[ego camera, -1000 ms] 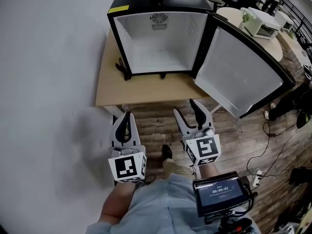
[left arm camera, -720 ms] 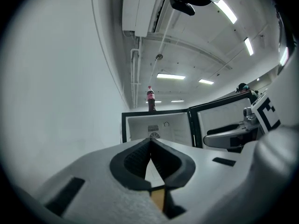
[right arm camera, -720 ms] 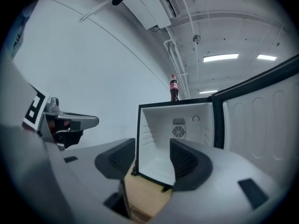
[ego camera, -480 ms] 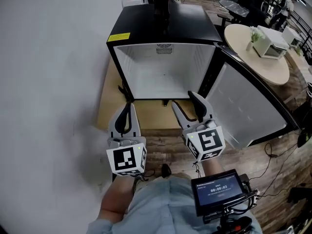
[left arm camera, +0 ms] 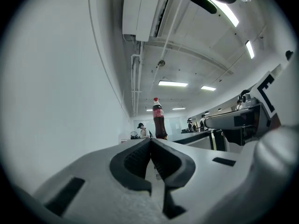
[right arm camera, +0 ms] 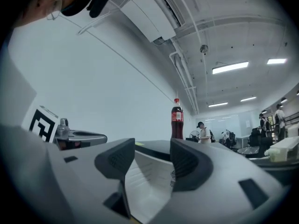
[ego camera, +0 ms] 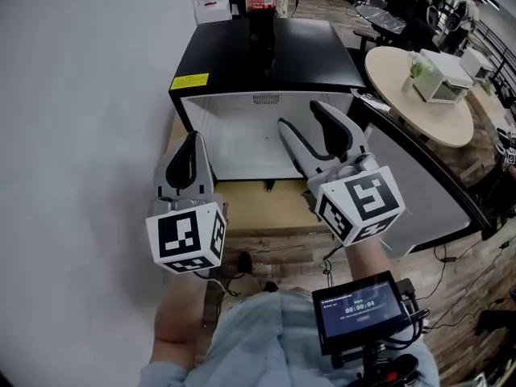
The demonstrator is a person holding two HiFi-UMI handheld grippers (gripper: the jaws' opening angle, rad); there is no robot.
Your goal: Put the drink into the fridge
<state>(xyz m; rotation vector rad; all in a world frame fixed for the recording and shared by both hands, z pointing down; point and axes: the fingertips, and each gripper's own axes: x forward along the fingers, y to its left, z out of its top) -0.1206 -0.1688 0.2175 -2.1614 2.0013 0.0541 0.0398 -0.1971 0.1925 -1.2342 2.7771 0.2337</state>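
Two claws out front: left claw [ego camera: 192,138] clenched shut, holding nothing; right claw [ego camera: 301,118] spread apart, nothing between the pads. Just past both sets of tips, fridge [ego camera: 310,55] standing open, door [ego camera: 419,176] swung out beyond the right claw. Farther ahead of both, well clear of the tips: drink bottle [ego camera: 260,6] upright on the fridge top.

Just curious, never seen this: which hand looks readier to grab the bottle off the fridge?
Probably right. The right gripper has its jaws apart and sits nearer the bottle; the left gripper has its jaws together.
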